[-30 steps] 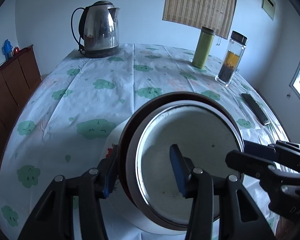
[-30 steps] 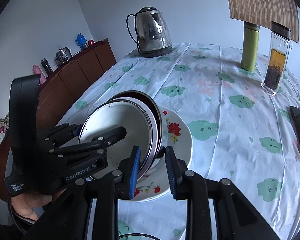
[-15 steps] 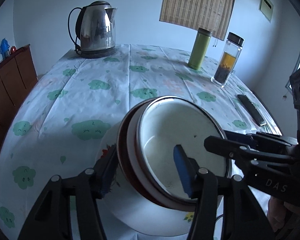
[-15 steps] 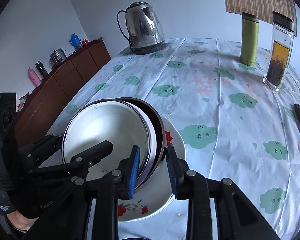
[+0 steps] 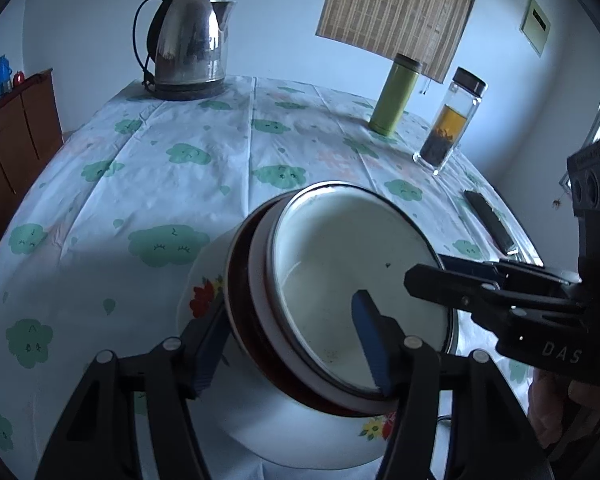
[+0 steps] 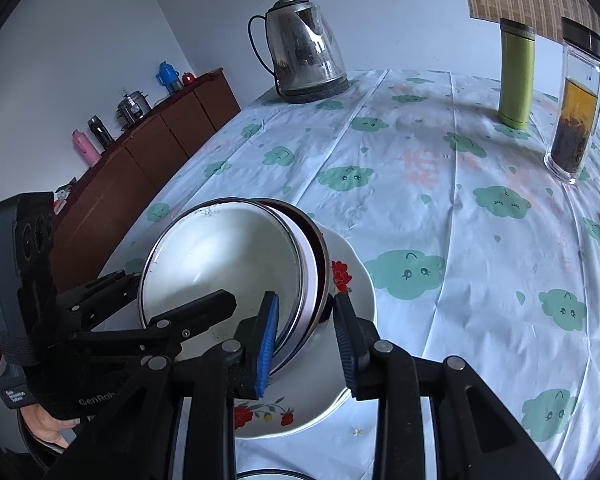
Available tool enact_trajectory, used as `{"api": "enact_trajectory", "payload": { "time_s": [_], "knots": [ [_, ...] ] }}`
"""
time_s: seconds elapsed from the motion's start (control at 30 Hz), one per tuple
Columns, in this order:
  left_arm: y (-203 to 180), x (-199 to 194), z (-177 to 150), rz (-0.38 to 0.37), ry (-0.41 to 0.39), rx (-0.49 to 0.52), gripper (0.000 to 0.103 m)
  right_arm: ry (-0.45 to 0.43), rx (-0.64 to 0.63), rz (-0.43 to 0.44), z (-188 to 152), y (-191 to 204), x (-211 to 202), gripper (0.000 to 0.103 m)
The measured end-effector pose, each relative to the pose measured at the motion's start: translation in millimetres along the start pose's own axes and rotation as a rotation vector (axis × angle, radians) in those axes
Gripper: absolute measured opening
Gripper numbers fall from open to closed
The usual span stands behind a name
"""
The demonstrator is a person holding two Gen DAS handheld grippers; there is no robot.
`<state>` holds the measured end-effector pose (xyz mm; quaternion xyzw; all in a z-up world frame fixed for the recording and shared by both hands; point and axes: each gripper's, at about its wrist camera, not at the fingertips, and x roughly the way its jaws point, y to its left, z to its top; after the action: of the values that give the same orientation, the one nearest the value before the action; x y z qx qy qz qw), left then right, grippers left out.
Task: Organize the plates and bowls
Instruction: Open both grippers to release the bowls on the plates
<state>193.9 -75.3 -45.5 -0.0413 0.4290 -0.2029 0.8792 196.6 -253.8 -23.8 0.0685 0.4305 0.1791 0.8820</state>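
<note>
On the flowered white plate (image 6: 352, 280), tilted nested white enamel bowls (image 5: 352, 276) sit between opening left gripper (image 5: 292, 340) jaws; right gripper (image 6: 306, 340), also opening, straddles their rim.

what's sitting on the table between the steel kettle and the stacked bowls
Nothing: in both wrist views only bare cloud-print tablecloth lies between the kettle and the stacked bowls.

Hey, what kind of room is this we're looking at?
Most likely a home dining room: a table with a cloud-print tablecloth, an electric kettle, and a wooden sideboard along the wall holding flasks.
</note>
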Motion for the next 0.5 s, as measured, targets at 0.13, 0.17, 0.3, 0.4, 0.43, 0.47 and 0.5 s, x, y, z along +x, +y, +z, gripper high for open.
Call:
{"api": "enact_trajectory", "payload": {
  "time_s": [0.13,0.17,0.3,0.4,0.43,0.47,0.5],
  "knots": [
    [1,-10,3,0.004,-0.060,-0.006,0.070,-0.080,0.021,0.053,0,-6,-8,0.041],
    [1,-13,4,0.006,-0.081,-0.007,0.075,-0.101,0.015,0.042,1,-6,-10,0.045],
    [2,-23,7,0.064,-0.156,-0.001,0.082,-0.205,-0.007,-0.002,0,-7,-20,0.056],
    [5,-24,9,0.081,-0.182,-0.007,0.084,-0.264,-0.024,-0.014,1,-8,-26,0.056],
    [5,-25,10,0.091,-0.193,-0.006,0.084,-0.282,-0.027,-0.015,1,-9,-28,0.056],
    [6,-25,10,0.098,-0.201,-0.005,0.084,-0.305,-0.032,-0.014,0,-9,-31,0.056],
    [6,-26,11,0.105,-0.208,-0.004,0.084,-0.330,-0.037,-0.014,-1,-8,-33,0.056]
  ]
}}
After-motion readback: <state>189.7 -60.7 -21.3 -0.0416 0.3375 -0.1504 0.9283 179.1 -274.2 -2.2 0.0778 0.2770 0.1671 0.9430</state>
